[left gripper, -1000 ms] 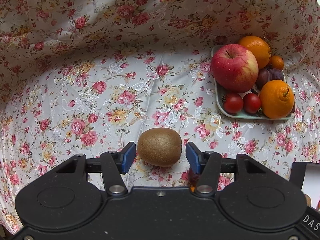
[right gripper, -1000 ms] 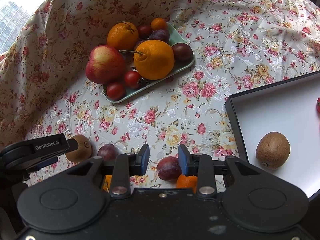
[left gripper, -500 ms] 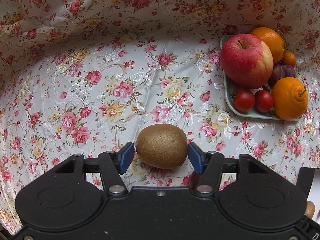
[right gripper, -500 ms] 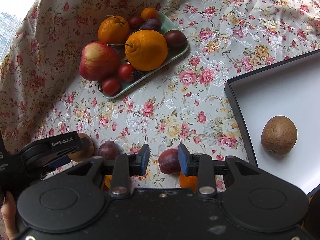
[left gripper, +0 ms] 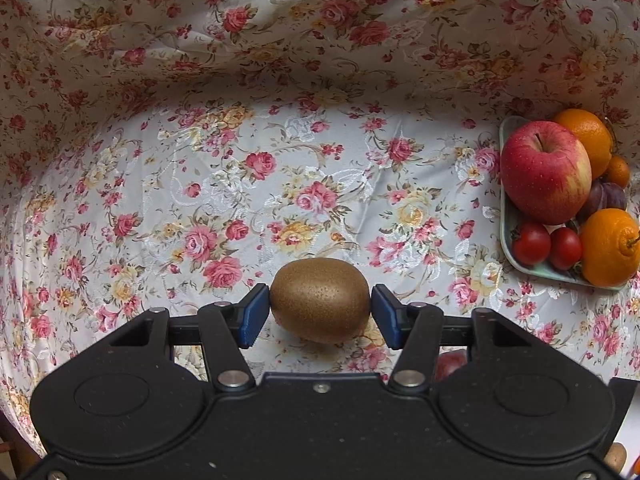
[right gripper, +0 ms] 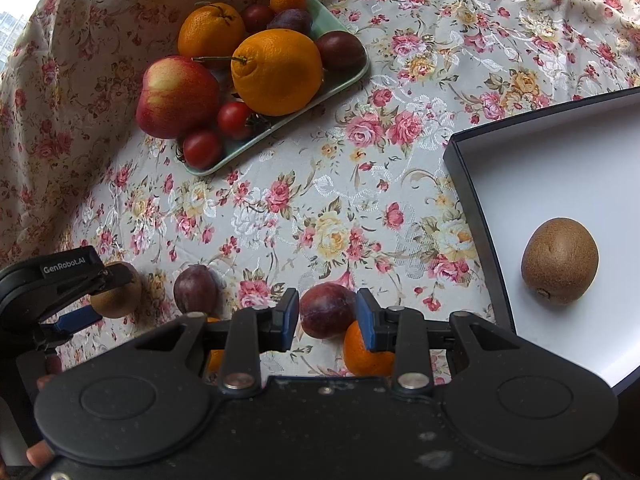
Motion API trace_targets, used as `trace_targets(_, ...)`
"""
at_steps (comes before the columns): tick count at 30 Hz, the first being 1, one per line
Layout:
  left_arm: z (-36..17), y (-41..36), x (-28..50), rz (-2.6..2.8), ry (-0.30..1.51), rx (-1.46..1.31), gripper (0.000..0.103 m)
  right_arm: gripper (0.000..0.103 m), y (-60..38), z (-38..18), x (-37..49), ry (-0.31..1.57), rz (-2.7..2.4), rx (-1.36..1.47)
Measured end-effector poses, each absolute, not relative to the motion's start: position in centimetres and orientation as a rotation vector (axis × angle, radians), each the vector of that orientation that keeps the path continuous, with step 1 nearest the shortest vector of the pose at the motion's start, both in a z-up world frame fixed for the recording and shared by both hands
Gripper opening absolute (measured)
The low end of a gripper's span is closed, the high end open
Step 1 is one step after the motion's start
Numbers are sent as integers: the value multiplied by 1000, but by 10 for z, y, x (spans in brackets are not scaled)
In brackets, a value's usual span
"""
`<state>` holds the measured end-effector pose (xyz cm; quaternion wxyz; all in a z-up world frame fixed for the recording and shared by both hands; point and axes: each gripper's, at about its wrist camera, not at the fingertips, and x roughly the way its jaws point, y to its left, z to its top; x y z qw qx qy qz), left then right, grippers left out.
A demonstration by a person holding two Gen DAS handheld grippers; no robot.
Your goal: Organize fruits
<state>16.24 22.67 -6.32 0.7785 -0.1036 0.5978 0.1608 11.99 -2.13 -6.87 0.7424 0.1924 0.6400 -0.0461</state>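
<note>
A brown kiwi (left gripper: 320, 300) sits between the blue pads of my left gripper (left gripper: 319, 316), both pads touching its ends. In the right wrist view that kiwi (right gripper: 116, 292) shows at the far left, in the left gripper (right gripper: 84, 300). My right gripper (right gripper: 327, 316) stands open around a dark plum (right gripper: 327, 310) on the cloth, with gaps on both sides. A second plum (right gripper: 195, 288) lies to its left. A small orange (right gripper: 362, 350) lies under the right finger. Another kiwi (right gripper: 559, 261) rests in the white box (right gripper: 560, 184).
A green tray (right gripper: 340, 80) at the back holds an apple (right gripper: 178, 96), two oranges, cherry tomatoes and plums; it also shows in the left wrist view (left gripper: 510, 256). The flowered cloth rises as a wall behind.
My left gripper's pads have closed in from a gap onto the kiwi's ends. My right gripper has drifted slightly, the plum still between its open fingers.
</note>
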Motion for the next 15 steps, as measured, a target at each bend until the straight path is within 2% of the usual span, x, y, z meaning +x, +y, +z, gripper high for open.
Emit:
trace_targets(3, -57, 235, 162, 362, 1277, -242, 58, 35, -14, -75, 120, 1429, -98, 404)
trace_targets(5, -52, 238, 161, 354, 1266, -254, 33, 34, -9, -76, 120, 1421, -102, 380)
trace_targets(6, -49, 238, 160, 353, 1256, -253, 27, 34, -7, -76, 120, 1420, -104, 364)
trace_targets(12, -47, 238, 163, 323, 1243, -242, 28, 36, 4, -84, 123, 1418, -138, 295)
trace_targets(15, -53, 246, 162, 303, 1266, -276, 33, 40, 9, -89, 123, 1426, -150, 274)
